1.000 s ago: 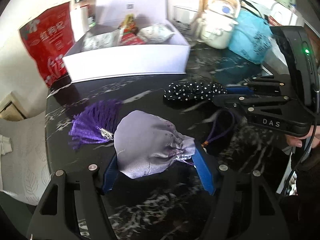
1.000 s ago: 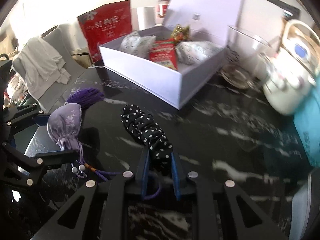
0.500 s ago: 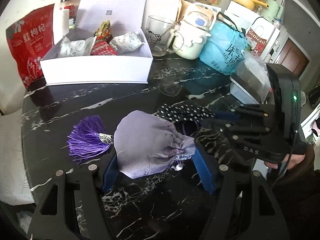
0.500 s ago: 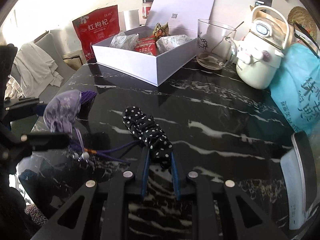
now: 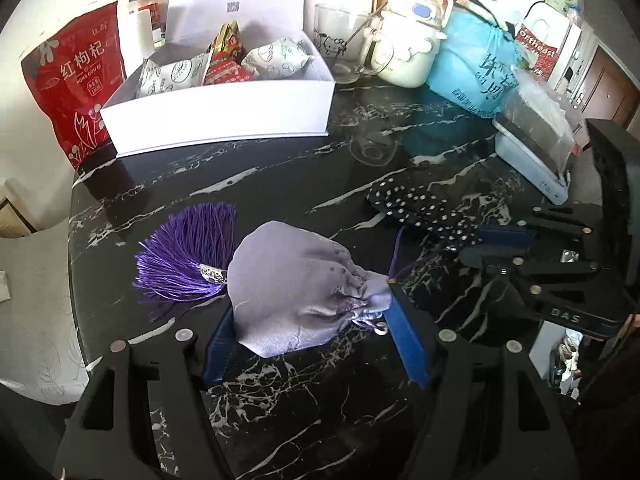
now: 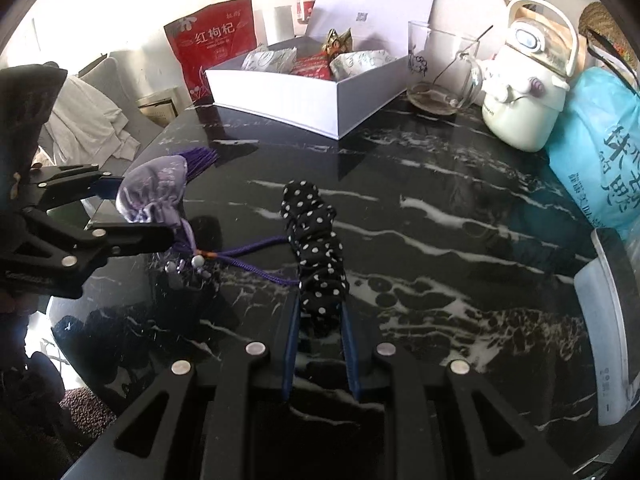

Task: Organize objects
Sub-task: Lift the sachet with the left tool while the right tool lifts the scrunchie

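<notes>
The lilac pouch (image 5: 304, 292) sits clamped between the blue pads of your left gripper (image 5: 316, 332), low over the near edge of the black table (image 5: 280, 168), its purple tassel (image 5: 184, 256) fanned out to the left. Your right gripper (image 6: 318, 320) is closed tight on the near end of the dotted scrunchie (image 6: 314, 240), whose far end trails over the marble. Between the 2 runs the pouch's purple cord (image 6: 248, 258), and the right wrist view shows it passing under or against the scrunchie; whether it is actually snagged cannot be told.

That cord looks like the thing to mind in this step. If both items are bound for the white box (image 5: 224, 108) at the back of the table, carry them 1 at a time, or keep the 2 hands moving together so the cord does not tighten and drag either piece loose. Lift the pouch high enough for tassel and beads to clear the tabletop, then the box wall.

The box already holds 3 or more packets (image 5: 276, 58), so aim for whatever gap shows along its near side. The glass mug (image 5: 344, 52) and the white kettle (image 5: 412, 40) stand just right of the box; approach from the front, not across them. Loosen each grip only once the item rests inside.
</notes>
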`<action>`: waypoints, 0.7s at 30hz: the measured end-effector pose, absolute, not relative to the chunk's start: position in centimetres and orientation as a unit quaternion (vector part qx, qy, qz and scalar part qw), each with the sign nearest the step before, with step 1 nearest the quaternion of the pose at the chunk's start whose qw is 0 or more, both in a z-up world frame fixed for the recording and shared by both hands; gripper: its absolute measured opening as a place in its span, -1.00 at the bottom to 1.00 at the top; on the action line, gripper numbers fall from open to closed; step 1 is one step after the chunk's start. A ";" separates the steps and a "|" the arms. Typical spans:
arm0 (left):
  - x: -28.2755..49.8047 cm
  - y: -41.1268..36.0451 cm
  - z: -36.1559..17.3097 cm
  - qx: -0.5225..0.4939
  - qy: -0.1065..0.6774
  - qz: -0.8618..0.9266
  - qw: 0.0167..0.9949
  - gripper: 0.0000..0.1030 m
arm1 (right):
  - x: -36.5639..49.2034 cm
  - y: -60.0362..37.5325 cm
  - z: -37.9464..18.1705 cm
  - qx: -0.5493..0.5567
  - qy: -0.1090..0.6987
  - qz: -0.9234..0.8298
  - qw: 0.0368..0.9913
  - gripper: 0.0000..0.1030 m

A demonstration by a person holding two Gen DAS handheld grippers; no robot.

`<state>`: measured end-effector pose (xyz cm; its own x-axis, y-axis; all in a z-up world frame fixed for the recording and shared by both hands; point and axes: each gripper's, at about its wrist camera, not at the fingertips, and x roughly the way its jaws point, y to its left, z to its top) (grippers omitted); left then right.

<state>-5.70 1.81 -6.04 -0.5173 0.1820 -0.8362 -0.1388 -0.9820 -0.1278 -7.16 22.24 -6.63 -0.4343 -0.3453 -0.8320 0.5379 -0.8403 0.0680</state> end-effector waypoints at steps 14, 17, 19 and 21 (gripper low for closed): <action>-6.3 4.3 -7.5 -0.498 0.031 0.862 0.090 0.74 | -8.5 22.1 -6.1 0.447 0.107 -0.850 0.259 -0.61; -6.5 4.7 -8.2 -0.504 0.044 0.858 0.084 0.73 | -9.1 21.9 -6.1 0.444 0.107 -0.851 0.261 -0.60; -6.5 4.1 -8.0 -0.494 0.028 0.865 0.080 0.51 | -9.6 21.7 -6.3 0.444 0.103 -0.850 0.265 -0.60; -6.6 3.4 -7.8 -0.494 0.010 0.865 0.083 0.38 | -10.0 21.6 -6.4 0.446 0.094 -0.848 0.270 -0.60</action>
<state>-6.58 3.40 -7.75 -0.4976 0.1340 -0.8570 -0.1531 -0.9861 -0.0653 -10.04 21.59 -6.44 -0.4556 -0.3744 -0.8076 0.5422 -0.8363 0.0818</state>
